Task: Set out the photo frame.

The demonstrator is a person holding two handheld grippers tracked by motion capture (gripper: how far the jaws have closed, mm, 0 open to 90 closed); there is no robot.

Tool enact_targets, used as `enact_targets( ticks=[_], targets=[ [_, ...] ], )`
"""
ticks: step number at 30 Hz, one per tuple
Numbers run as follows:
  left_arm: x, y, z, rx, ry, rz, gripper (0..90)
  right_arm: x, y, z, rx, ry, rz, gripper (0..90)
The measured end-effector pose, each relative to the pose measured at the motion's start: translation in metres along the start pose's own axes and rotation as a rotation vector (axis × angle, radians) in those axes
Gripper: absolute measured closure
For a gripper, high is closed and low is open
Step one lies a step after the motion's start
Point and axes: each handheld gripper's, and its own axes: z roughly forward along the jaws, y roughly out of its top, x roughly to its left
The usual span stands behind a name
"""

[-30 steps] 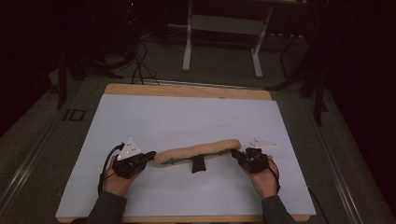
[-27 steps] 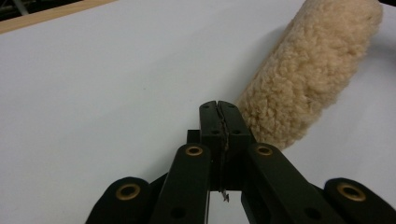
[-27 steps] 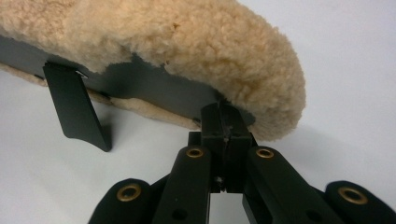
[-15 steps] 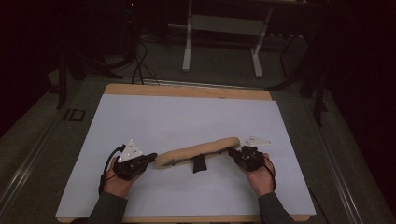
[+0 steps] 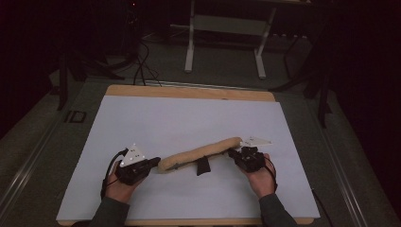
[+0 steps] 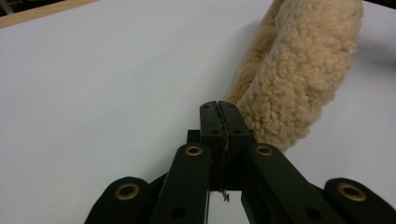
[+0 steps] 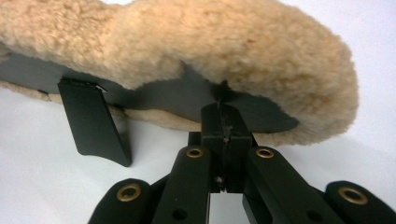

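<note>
Left gripper [image 5: 152, 163]: was seen with its jaws pressed flat together, no gap left, tips parked right at the near end of the fleece pad. In the left gripper view [image 6: 223, 112] the wool sat just to the right of the closed tips and brushed against them. Whether any edge was actually pinched couldn't be told from that angle.

Right gripper [image 5: 234, 154]: jaws were shut too, and in the right gripper view [image 7: 223, 114] they were clamped on the dark backing edge of the pad, just under the wool.

Fleece pad [image 5: 201, 152]: a long tan woolly thing, was stretched between the two grippers, slanted so the end at the right gripper sat farther up the sheet than the end at the left one. Close-ups showed curly pile [image 6: 299, 74] on one side and a flat dark lining [image 7: 159, 95] on the other.

Strap [image 5: 203, 165]: a short black tab, was hung off the pad's underside about midway between the grippers, left of the right gripper's tips in its own view [image 7: 95, 123].

White sheet [image 5: 189, 118]: was spread under everything, with both hands rested on it at the near edge.
</note>
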Motion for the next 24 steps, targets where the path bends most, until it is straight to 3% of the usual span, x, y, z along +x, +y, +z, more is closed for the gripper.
enact_targets(
  ticks=[13,24],
  targets=[
    [-0.004,0.000,0.001,0.001,-0.004,0.009,90.0,0.007,0.005,0.003,0.005,0.006,-0.017,89.9],
    [-0.015,0.001,0.005,0.010,-0.027,0.039,90.0,0.014,0.012,0.007,0.002,0.014,-0.036,89.9]
  ],
)
